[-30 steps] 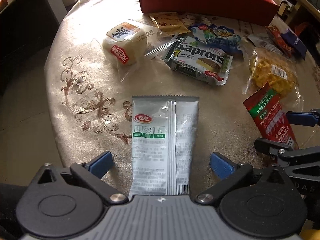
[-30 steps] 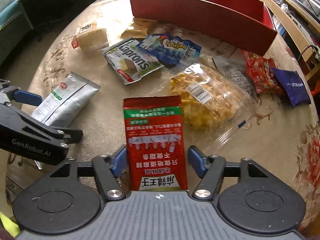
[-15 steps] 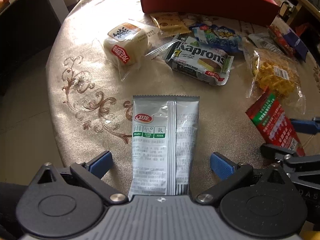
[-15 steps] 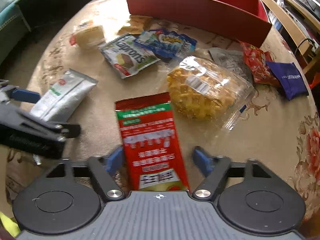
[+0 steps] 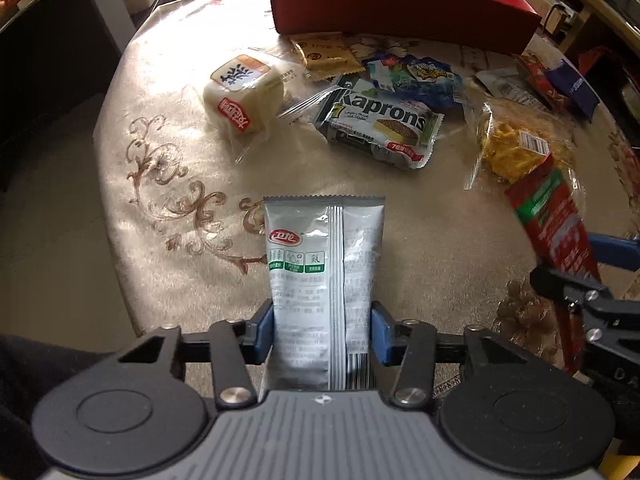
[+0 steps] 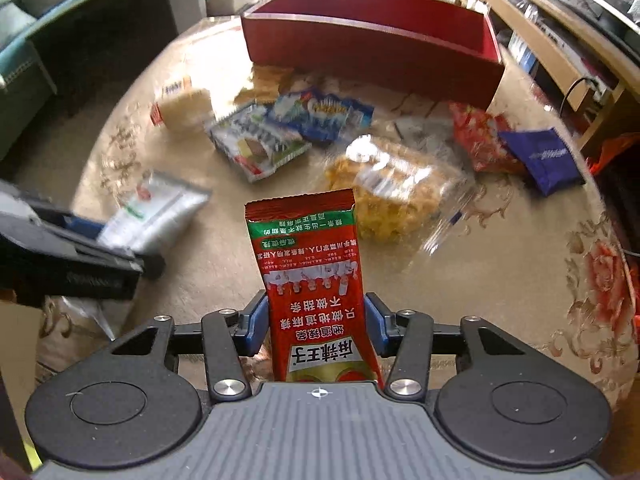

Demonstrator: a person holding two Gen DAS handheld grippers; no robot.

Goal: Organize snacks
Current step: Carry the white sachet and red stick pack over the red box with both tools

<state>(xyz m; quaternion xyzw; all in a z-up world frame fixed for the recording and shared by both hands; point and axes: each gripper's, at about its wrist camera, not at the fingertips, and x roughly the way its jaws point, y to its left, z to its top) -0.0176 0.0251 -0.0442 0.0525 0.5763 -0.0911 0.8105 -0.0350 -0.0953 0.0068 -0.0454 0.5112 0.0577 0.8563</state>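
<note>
A silver snack packet (image 5: 320,248) lies lengthwise on the beige patterned tablecloth (image 5: 168,208). My left gripper (image 5: 323,330) is closing on it, both blue pads pressing the packet's sides near its lower end. A red snack packet (image 6: 308,248) stands up off the table between the blue pads of my right gripper (image 6: 316,326), whose jaws are closing on its sides. The right wrist view also has the silver packet (image 6: 160,208), at the left. At the far side of the table stands the open red box (image 6: 372,52).
Between the grippers and the box lie a wrapped white bun (image 5: 244,92), a Kaprons wafer pack (image 5: 380,124), a blue packet (image 5: 416,76), a clear bag of yellow snacks (image 6: 392,188), a red bag (image 6: 480,140) and a dark blue pouch (image 6: 544,160). The table's round edge runs close on the left.
The left jaws went from wide apart to pressing the silver packet. The right jaws tightened on the red packet and lifted it off the table.
</note>
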